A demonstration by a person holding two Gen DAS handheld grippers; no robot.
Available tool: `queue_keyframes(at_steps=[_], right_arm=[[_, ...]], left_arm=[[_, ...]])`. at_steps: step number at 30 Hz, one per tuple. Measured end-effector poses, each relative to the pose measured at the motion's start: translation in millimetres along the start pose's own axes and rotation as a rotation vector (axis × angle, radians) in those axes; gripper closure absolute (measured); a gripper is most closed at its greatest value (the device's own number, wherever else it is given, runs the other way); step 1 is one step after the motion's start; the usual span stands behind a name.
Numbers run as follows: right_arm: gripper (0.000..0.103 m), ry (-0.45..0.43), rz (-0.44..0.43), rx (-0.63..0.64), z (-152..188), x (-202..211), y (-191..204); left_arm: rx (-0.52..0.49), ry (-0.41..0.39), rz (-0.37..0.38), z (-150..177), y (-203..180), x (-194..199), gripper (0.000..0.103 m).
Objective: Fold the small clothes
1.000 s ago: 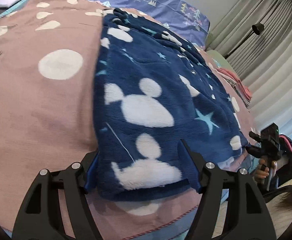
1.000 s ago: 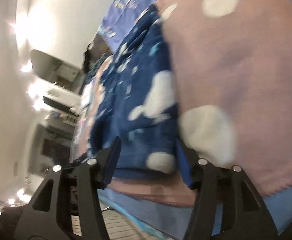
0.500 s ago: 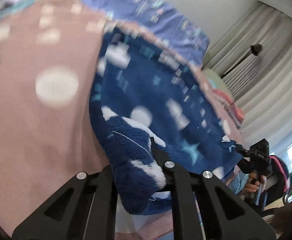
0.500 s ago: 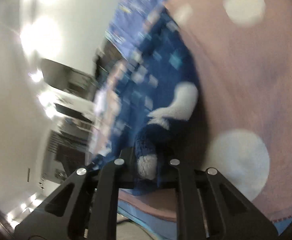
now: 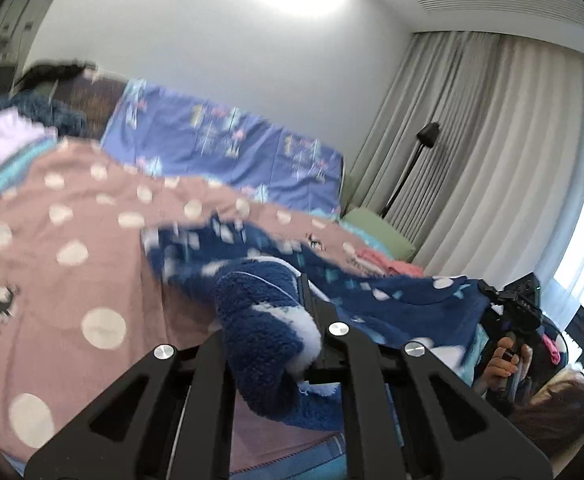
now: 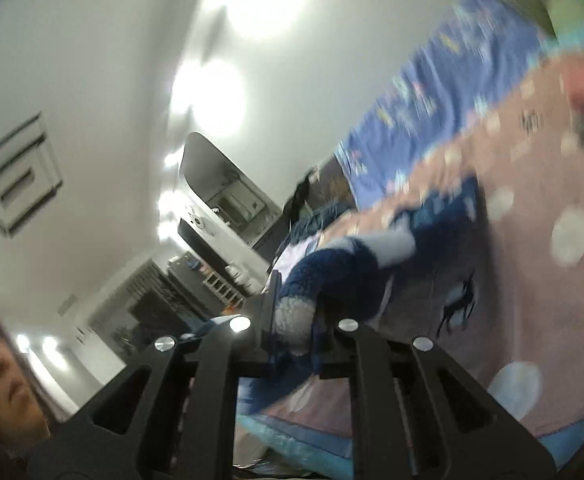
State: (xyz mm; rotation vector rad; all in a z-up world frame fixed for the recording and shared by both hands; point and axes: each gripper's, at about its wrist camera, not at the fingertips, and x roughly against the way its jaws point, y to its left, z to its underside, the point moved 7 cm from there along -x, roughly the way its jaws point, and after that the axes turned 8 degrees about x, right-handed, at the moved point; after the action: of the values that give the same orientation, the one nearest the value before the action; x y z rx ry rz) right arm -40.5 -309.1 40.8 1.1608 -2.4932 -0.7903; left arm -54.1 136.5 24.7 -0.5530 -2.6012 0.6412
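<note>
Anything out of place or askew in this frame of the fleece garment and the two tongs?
Nothing stands out. The left tongs and right tongs each pinch a bunched corner of the navy fleece garment, its far end trailing on the pink dotted blanket.

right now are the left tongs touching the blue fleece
Touching. In the left wrist view the left tongs are shut on a bunched edge of the blue fleece, which bulges out between them.

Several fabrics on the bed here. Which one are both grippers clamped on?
The dark blue fleece garment with white shapes. The left gripper and right gripper each pinch a bunched edge. The pink dotted blanket lies beneath; the purple patterned cloth sits behind.
</note>
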Motion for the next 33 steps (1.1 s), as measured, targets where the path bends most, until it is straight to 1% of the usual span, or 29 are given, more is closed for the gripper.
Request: queue_keyframes(at_steps=[1, 2, 3, 4, 6, 7, 9, 12, 15, 17, 19, 22, 25, 27, 30, 33], right_arm=[[0.091, -0.015, 0.021, 0.047, -1.5, 9.0, 7.6], [0.090, -0.023, 0.041, 0.070, -1.3, 11.9, 10.3], [0.090, -0.023, 0.067, 0.078, 0.8, 12.2, 7.4], [0.090, -0.007, 0.081, 0.059, 4.6, 5.4, -2.3], [0.090, 0.020, 0.093, -0.014, 14.9, -7.5, -25.7], [0.090, 0.040, 0.104, -0.082, 22.4, -17.8, -44.9], [0.090, 0.063, 0.121, -0.151, 30.1, -32.2, -67.7], [0.090, 0.079, 0.150, -0.176, 26.2, -48.0, -86.3], [0.090, 0.098, 0.172, -0.150, 6.6, -71.2, -95.8], [0.090, 0.112, 0.204, -0.116, -11.9, -95.0, -105.7], [0.090, 0.122, 0.226, -0.105, -23.4, -115.4, -118.7], [0.090, 0.137, 0.271, -0.094, -44.2, -154.4, -144.3], [0.090, 0.157, 0.293, -0.127, -59.2, -186.5, -172.8], [0.090, 0.166, 0.303, -0.138, -66.3, -205.1, -189.7], [0.090, 0.177, 0.340, -0.153, -73.3, -234.5, -220.8], [0.090, 0.203, 0.384, -0.170, -71.0, -258.7, -253.1]], left_arm=[[-0.037, -0.025, -0.005, -1.3, -8.2, 9.9, 0.093], [-0.059, -0.034, -0.011, -1.5, -11.5, 11.5, 0.092], [-0.076, -0.034, -0.022, 0.8, -11.9, 9.6, 0.092], [-0.072, -0.027, -0.027, 2.5, -8.5, 7.1, 0.091], [-0.014, 0.014, -0.029, 9.1, 8.8, -12.1, 0.090], [0.022, 0.040, -0.041, 11.7, 18.5, -23.8, 0.090], [0.076, 0.089, -0.066, 17.0, 36.3, -47.0, 0.090], [0.114, 0.101, -0.087, 16.3, 54.8, -66.4, 0.090], [0.121, 0.091, -0.090, 1.2, 63.9, -79.5, 0.088], [0.102, 0.084, -0.115, -12.9, 66.9, -95.0, 0.088], [0.085, 0.078, -0.130, -27.5, 70.4, -111.8, 0.088], [0.081, 0.065, -0.151, -53.2, 80.5, -143.7, 0.088], [0.069, 0.059, -0.172, -79.6, 96.0, -180.7, 0.088], [0.065, 0.058, -0.193, -92.2, 107.9, -203.3, 0.088], [0.101, 0.064, -0.213, -107.2, 132.0, -241.7, 0.088], [0.120, 0.096, -0.255, -107.8, 159.6, -280.8, 0.088]])
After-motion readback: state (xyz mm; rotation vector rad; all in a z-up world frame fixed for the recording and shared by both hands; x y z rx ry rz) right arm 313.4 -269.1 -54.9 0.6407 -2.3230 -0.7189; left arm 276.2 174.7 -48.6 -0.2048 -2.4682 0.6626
